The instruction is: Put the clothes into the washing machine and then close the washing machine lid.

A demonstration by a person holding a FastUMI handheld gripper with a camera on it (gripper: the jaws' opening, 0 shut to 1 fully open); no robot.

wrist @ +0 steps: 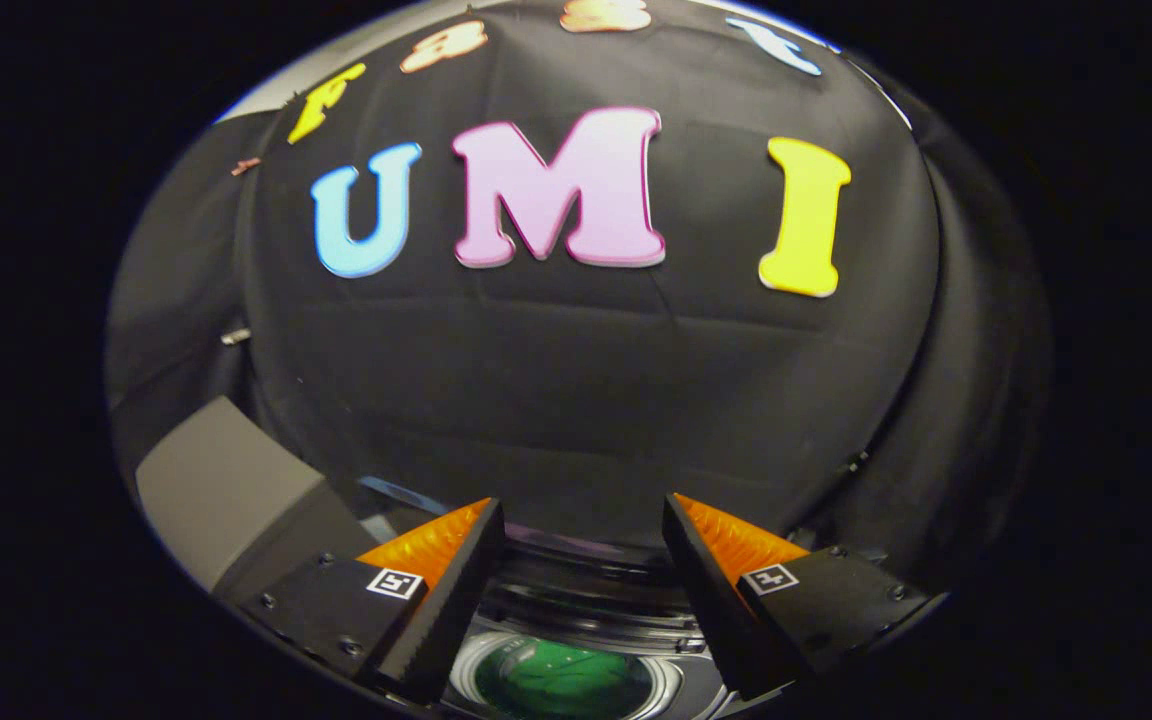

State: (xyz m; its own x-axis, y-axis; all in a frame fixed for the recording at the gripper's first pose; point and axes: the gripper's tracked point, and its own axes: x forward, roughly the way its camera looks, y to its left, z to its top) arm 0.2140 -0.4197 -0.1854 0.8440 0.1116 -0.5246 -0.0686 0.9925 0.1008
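- Gripper view: a grey box [226,480] is seen left of the fingers.
- The gripper [584,530] is spread apart, with nothing held between the fingers.
- The washing machine [576,640] is seen below and between the fingers; something green [561,680], judged to be the clothes, lies inside its round opening.
- The lid cannot be made out; a blind reach for it could be misjudged.

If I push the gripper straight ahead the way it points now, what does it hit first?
Probably the black cloth wall beyond the open gripper. Nothing lies between the fingers; the washing machine's opening sits below that line. Depth is hard to judge.
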